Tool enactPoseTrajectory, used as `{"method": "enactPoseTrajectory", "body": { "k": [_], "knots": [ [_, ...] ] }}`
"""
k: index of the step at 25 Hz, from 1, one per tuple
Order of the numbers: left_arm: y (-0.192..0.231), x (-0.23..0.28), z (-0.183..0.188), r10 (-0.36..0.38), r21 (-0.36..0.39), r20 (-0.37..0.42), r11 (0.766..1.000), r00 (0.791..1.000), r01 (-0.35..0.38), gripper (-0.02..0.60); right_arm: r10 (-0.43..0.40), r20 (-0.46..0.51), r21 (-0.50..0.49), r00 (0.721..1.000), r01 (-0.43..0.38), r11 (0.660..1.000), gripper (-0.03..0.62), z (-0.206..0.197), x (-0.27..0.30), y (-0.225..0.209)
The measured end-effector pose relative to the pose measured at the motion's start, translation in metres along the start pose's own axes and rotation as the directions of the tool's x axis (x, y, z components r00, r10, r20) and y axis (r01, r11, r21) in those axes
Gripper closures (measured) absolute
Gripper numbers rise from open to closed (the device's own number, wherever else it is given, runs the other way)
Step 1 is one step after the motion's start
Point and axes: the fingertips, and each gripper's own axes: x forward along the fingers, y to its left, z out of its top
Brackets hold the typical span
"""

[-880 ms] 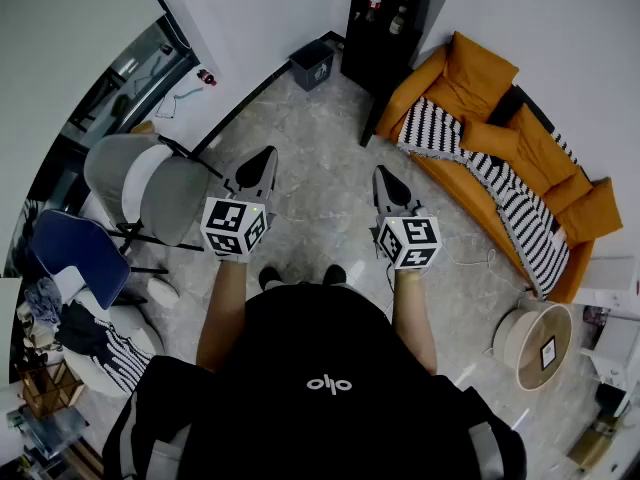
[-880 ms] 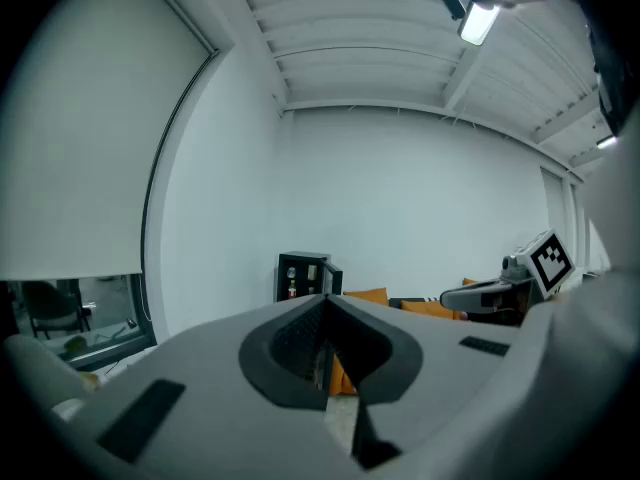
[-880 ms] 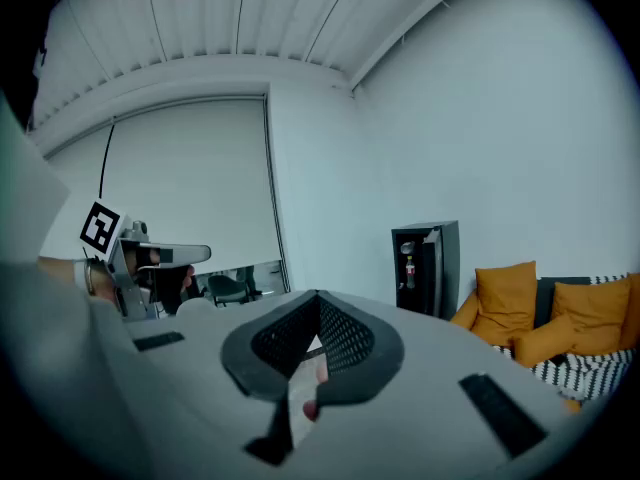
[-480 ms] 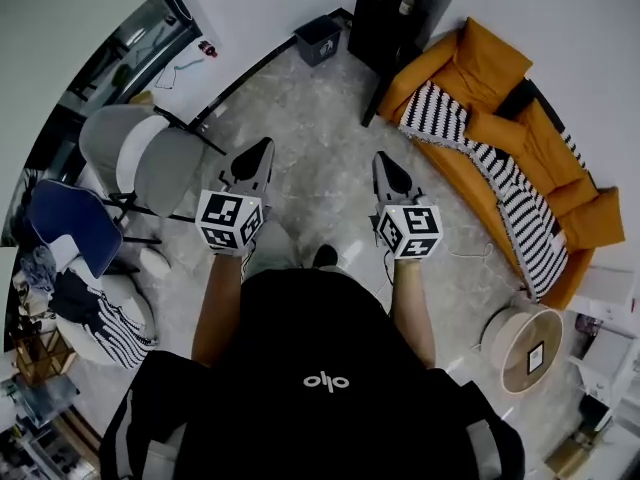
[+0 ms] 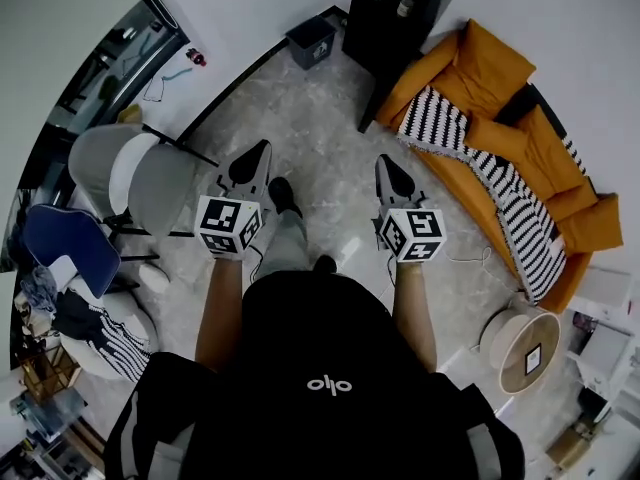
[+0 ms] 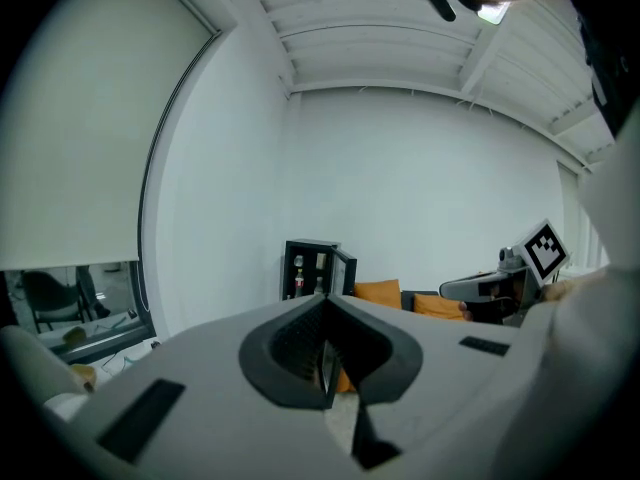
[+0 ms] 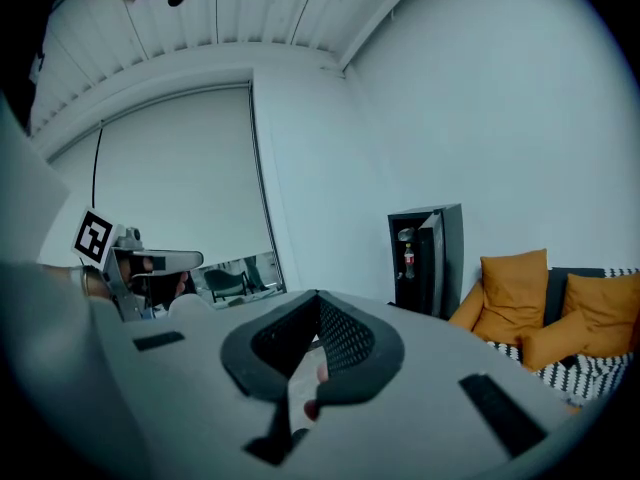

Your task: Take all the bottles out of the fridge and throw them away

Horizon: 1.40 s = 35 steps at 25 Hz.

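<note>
Both grippers are empty, jaws shut flat together: left gripper (image 6: 325,308) and right gripper (image 7: 318,303), nothing pinched between the pads in either gripper view. Both are held out side by side in front of the person, tipped slightly down, over the grey stone-look floor (image 5: 330,128). The fridge (image 5: 393,23) is the tall black cabinet at the far wall, well apart from both grippers and just beside the end of the orange sofa (image 5: 520,128). Its door stands open. The bottles (image 5: 404,4) sit on its shelves. Head view shows at least two on the upper shelves. Right gripper view shows one clear bottle with a red label, plus something on the shelf above it, too small to identify. Left gripper view shows a red-labelled bottle with a paler one beside it. Exact count can't be read. A dark bin (image 5: 312,40) sits on the floor against the wall, near the fridge on the side away from the sofa; its contents can't be made out. A striped throw (image 5: 470,153) is draped over the sofa seat.
</note>
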Motion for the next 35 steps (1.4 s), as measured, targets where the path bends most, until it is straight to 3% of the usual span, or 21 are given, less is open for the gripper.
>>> {"method": "enactPoseTrajectory", "body": {
  "k": [18, 27, 35],
  "knots": [
    [0.207, 0.186, 0.057, -0.116, -0.005, 0.012, 0.993, 0.993, 0.116, 0.583, -0.07, 0.0, -0.029, 0.998, 0.07, 0.997, 0.591, 0.098, 0.27, -0.022],
    [0.252, 0.273, 0.065, -0.216, 0.03, -0.015, 0.976, 0.976, 0.216, 0.583, -0.151, -0.01, 0.004, 0.988, 0.151, 0.989, 0.591, 0.11, 0.338, -0.059],
    [0.286, 0.387, 0.084, -0.254, 0.059, -0.01, 0.965, 0.967, 0.255, 0.583, -0.178, 0.009, 0.022, 0.984, 0.178, 0.984, 0.591, 0.131, 0.425, -0.126]
  ]
}}
